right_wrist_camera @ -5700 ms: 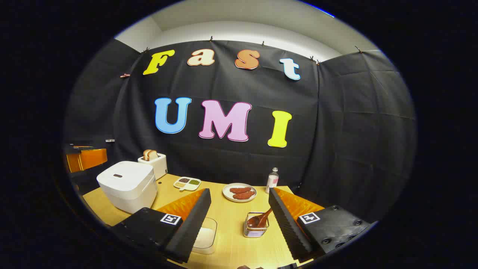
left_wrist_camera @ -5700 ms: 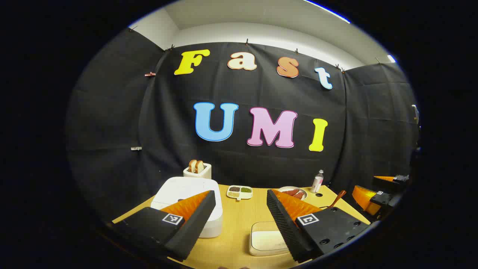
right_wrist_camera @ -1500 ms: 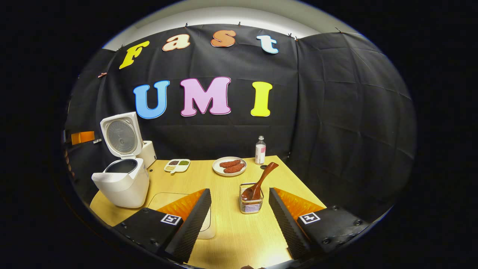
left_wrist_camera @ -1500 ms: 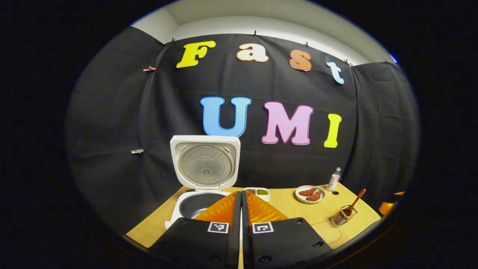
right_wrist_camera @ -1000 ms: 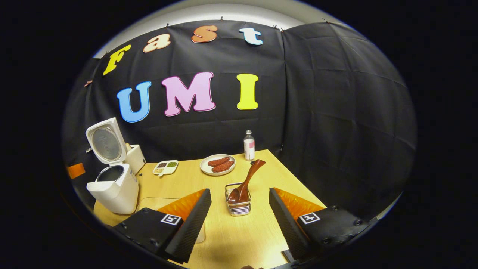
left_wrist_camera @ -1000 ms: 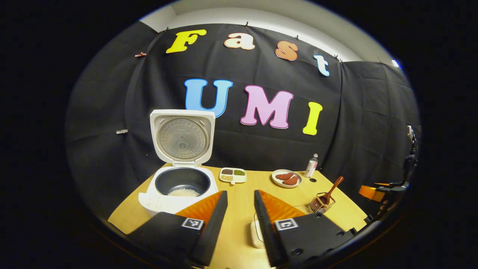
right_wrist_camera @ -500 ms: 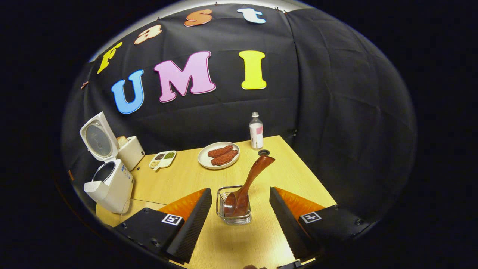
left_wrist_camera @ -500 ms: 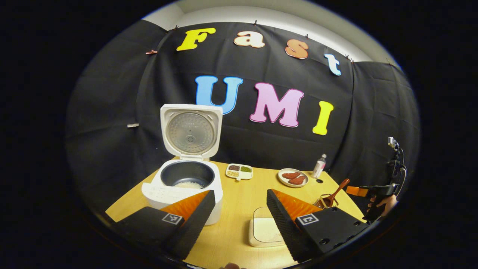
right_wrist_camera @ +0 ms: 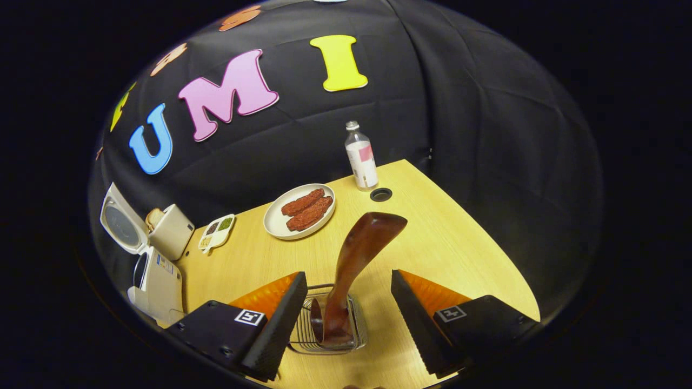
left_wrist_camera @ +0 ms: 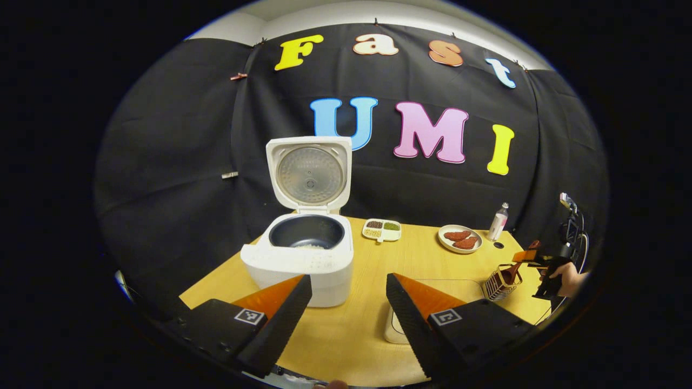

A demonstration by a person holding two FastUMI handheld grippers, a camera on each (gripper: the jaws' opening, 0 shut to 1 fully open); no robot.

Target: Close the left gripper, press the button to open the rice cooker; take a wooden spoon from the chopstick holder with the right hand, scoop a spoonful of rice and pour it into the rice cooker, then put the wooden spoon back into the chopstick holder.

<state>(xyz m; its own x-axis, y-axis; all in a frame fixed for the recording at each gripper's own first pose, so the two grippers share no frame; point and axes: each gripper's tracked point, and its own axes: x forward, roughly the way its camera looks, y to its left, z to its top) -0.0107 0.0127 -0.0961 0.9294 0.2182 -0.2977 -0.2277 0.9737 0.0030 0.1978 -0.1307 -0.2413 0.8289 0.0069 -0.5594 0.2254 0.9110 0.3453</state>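
The white rice cooker (left_wrist_camera: 303,262) stands open, lid (left_wrist_camera: 309,173) upright, with a little rice in its dark pot. My left gripper (left_wrist_camera: 348,277) is open, hanging in front of the cooker and apart from it. A dark wooden spoon (right_wrist_camera: 359,251) leans in the wire chopstick holder (right_wrist_camera: 330,332). My right gripper (right_wrist_camera: 348,274) is open and tilted down over the holder, the spoon's handle rising between its fingers without touching them. The rice dish (left_wrist_camera: 391,330) peeks out behind my left gripper's right finger. In the left gripper view the right gripper (left_wrist_camera: 532,256) hovers by the holder (left_wrist_camera: 500,281).
At the back of the wooden table (right_wrist_camera: 448,237) are a plate of sausages (right_wrist_camera: 300,210), a bottle (right_wrist_camera: 361,156), a small divided dish (right_wrist_camera: 216,229) and a toaster (right_wrist_camera: 170,229) beside the cooker (right_wrist_camera: 157,275). A cable hole (right_wrist_camera: 381,194) is near the bottle.
The left gripper shut, the cooker's lid came up, then the gripper opened and pulled back. The right gripper moved forward and tipped down until the spoon handle stood between its fingers.
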